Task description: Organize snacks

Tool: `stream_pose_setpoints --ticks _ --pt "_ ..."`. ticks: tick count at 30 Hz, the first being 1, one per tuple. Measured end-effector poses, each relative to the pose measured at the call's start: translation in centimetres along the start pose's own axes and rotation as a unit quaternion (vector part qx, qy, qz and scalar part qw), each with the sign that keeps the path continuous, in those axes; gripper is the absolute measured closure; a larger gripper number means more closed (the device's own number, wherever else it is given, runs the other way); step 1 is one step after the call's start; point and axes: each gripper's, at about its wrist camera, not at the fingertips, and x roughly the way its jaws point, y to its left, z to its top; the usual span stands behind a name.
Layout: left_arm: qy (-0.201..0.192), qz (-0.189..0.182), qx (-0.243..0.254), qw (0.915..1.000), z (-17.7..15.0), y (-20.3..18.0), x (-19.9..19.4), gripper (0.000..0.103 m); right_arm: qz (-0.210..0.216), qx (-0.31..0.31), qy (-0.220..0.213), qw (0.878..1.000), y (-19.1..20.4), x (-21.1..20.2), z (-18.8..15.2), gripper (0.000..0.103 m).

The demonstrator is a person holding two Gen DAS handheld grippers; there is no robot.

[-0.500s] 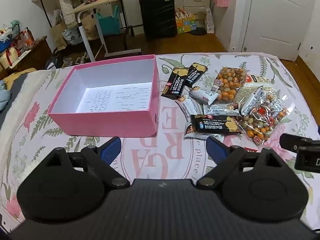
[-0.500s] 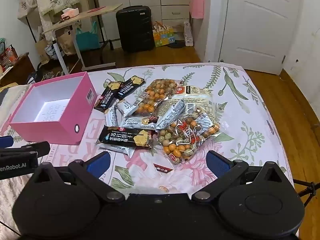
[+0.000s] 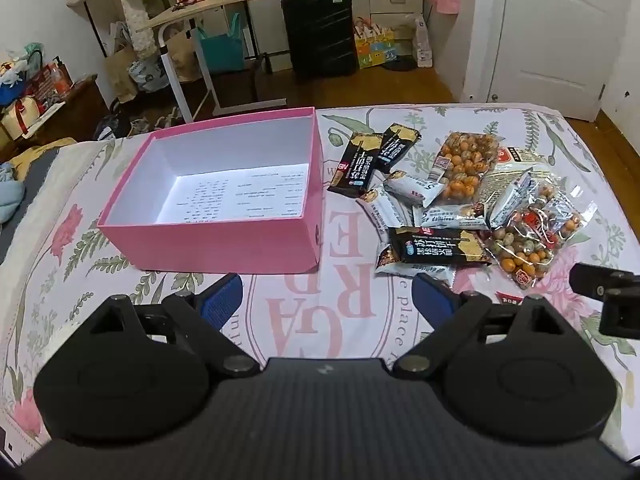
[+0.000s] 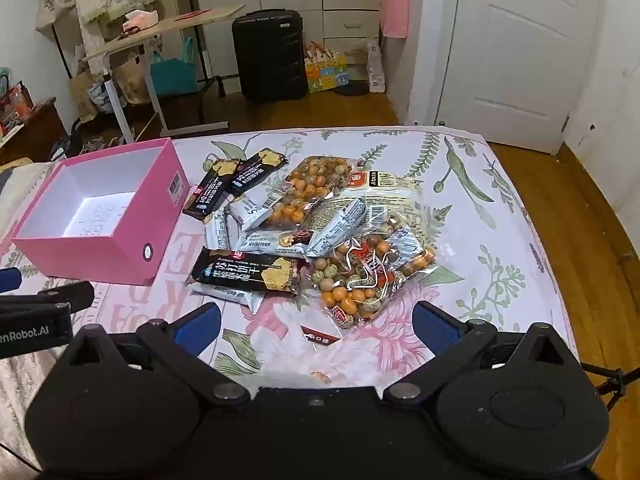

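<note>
Your left gripper [image 3: 327,296] has its jaws spread wide, nothing between the blue pads [image 3: 222,295], only printed bedsheet [image 3: 304,320] below. It points down at the near right corner of the pink box [image 3: 208,240].

Your right gripper [image 4: 316,322] is also wide apart and carries nothing. Between its pads [image 4: 198,322] lies bare sheet and a small dark red wrapper [image 4: 320,337], flat, touching neither pad.

Box: open top, white inside, a printed sheet of paper [image 3: 240,196] flat on its floor, no snacks in it. It sits on the left of the bed, just beside the snack pile but apart from it.

Snack pile [image 4: 304,232] is right of the box, all on the sheet:
- near edge: one black cracker pack [image 4: 246,272], lying across a white-grey pouch [image 4: 226,292]
- far left: two more black cracker packs [image 4: 234,184], side by side, overlapping
- middle: several white-grey pouches [image 4: 276,240], jumbled
- far: clear bag of orange coated nuts [image 4: 308,192]
- near right: clear bag of mixed nuts [image 4: 360,280], closest to your right gripper
- a beige bag [image 4: 384,192] partly under the others

In the left view your right gripper shows at the right edge; in the right view your left gripper shows at the left edge. They're well apart.

Beyond the bed: black suitcase [image 3: 318,32], a side table [image 3: 216,4], a white door [image 3: 556,28].
</note>
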Motion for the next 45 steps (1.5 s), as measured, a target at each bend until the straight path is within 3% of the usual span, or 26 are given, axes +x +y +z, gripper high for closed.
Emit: stream_pose_setpoints --ticks 18,45 --pt "0.005 -0.02 -0.009 0.9997 -0.5 0.7 -1.2 0.011 -0.013 -0.009 -0.023 1.0 -1.1 -0.5 -0.9 0.0" --pt "0.022 -0.027 -0.012 0.9993 -0.8 0.3 -0.2 0.011 0.009 -0.033 -0.039 0.999 -0.2 -0.7 -1.0 0.0"
